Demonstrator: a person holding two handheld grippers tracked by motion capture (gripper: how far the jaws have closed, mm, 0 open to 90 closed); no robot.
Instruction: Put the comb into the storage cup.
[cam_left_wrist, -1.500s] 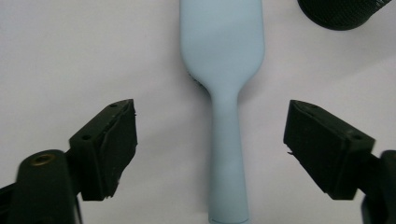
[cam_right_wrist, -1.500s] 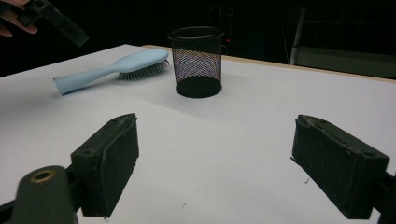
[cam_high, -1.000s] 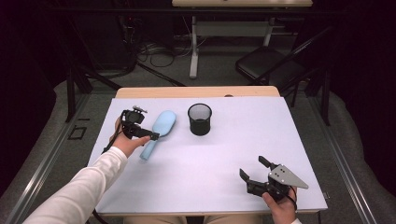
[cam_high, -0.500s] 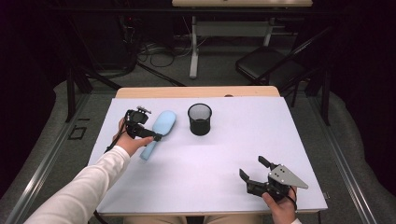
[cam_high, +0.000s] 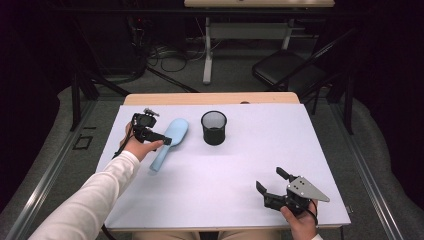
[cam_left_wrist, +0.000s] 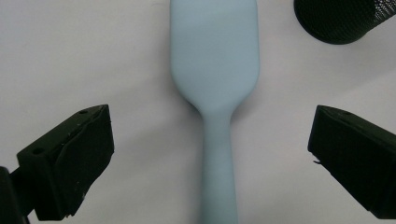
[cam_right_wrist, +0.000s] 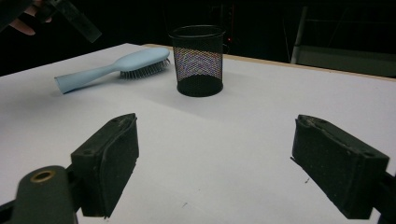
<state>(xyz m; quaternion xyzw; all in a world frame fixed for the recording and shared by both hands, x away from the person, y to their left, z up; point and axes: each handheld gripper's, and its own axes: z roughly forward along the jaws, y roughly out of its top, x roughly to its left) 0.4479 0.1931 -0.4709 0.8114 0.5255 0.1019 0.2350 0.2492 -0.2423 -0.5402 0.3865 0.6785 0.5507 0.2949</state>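
A light blue hairbrush (cam_high: 177, 129) lies bristles down on the white table (cam_high: 240, 165), left of a black mesh cup (cam_high: 214, 127). My left gripper (cam_high: 163, 139) hovers over the brush and is open. In the left gripper view its jaws stand wide on either side of the brush handle (cam_left_wrist: 215, 154) without touching it, and the cup (cam_left_wrist: 336, 18) is at the top right. My right gripper (cam_high: 269, 179) rests near the front right edge, open with nothing between its fingers. It faces the cup (cam_right_wrist: 198, 60) and the brush (cam_right_wrist: 116, 63).
The table's wooden far edge (cam_high: 210, 98) shows behind the cup. On the floor beyond are a black chair (cam_high: 290, 75) and a desk leg (cam_high: 207, 55). White tabletop lies between the two grippers.
The left gripper has shifted slightly over the brush handle. The right gripper, the brush and the cup have not moved.
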